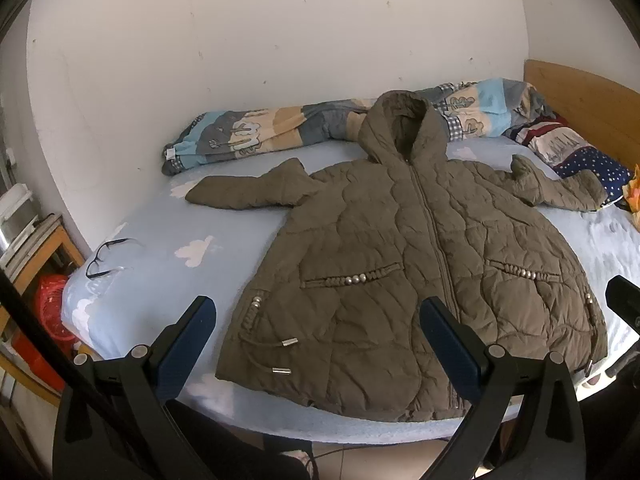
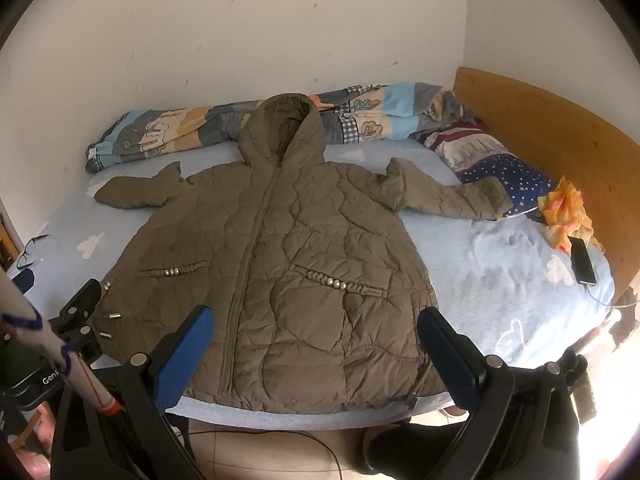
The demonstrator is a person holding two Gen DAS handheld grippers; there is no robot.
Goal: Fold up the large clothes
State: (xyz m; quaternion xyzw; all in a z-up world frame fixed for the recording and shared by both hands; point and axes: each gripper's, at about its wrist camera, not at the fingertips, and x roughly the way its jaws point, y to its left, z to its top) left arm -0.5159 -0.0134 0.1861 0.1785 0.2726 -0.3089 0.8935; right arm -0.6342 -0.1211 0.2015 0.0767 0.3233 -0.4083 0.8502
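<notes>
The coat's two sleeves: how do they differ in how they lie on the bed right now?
The sleeve toward the glasses lies wholly on the blue sheet, doubled into a short stub; the sleeve toward the headboard reaches out longer, its cuff resting against the starry pillow. Both are the same olive quilted fabric as the coat, untouched by either gripper.

The coat (image 2: 276, 256) lies in the middle of the bed (image 2: 500, 292). A blanket (image 2: 192, 132) lies behind it, a phone (image 2: 583, 266) at right.
</notes>
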